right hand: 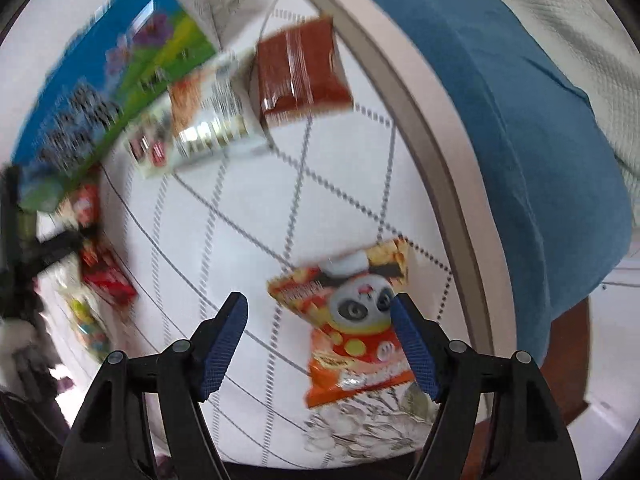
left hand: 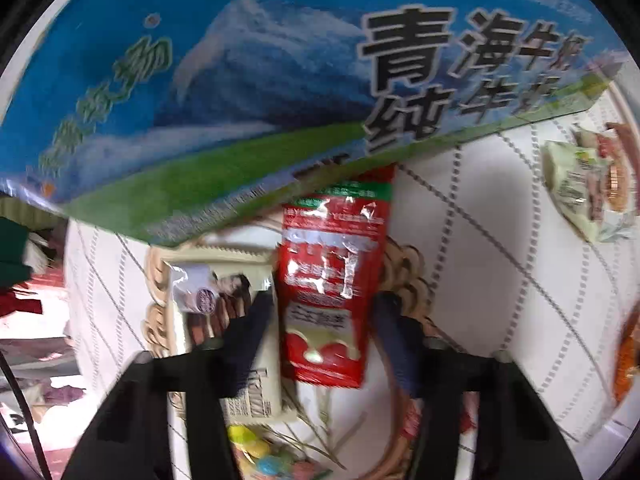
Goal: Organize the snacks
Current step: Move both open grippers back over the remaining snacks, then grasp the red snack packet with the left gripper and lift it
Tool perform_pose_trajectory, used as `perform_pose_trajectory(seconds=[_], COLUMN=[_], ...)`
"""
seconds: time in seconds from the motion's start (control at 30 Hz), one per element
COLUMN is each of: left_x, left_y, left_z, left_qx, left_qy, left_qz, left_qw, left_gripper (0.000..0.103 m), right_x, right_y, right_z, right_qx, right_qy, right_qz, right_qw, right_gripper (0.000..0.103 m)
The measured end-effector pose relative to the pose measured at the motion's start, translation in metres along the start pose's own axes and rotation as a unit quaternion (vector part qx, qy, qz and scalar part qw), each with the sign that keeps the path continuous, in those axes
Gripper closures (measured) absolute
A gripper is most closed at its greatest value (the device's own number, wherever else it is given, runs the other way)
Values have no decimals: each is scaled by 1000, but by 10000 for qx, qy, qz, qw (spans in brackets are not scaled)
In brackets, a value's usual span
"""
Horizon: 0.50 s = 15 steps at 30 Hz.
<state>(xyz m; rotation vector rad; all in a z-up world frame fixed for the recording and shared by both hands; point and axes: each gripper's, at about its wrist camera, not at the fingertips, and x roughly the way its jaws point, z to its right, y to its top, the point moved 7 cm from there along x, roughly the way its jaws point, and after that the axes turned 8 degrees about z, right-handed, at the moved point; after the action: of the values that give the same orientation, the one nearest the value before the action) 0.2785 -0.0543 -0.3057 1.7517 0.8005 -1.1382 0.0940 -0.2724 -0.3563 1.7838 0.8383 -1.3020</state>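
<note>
Panda snack (right hand: 356, 320) near table edge (right hand: 420, 128).

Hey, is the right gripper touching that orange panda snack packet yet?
Cannot tell. In the right wrist view the right gripper stands open around the panda packet; one finger overlaps its edge, but the blur hides whether it presses on it.

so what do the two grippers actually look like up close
Both look alike. The left gripper and the right gripper each have a black plastic frame with triangular cut-outs and round grey pivot pins. Each finger ends in a dark blue pad with fine ribbing across its face. No cables, markings or sleeves show on them in either wrist view.
</note>
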Motion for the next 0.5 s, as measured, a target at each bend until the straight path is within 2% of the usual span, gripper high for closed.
perform_pose_trajectory(seconds=[0.03,0.17,0.27,0.5], left_x=[0,1,2,-10], left_y=[-5,-32,-62,-112], left_z=[3,6,7,12], left_qx=[-80,-357,-861,-1502], left_qy=[-121,-230,-634,-1101], left_qz=[-78,-215,-506,-824], left_qw=[9999,9989,9930,9790], left_gripper=[68,70,70,70], right_x=[4,16,19,12], right_y=[-4,-9,-11,-25], right_z=[1,4,4,-21], right_qx=[-72,-338,-334,-652], right_qy=[-93,-366,-361,-71], right_qz=[-38,-19,-1,10], right_qw=[9999,9988,9988,9978], right_gripper=[26,27,29,29])
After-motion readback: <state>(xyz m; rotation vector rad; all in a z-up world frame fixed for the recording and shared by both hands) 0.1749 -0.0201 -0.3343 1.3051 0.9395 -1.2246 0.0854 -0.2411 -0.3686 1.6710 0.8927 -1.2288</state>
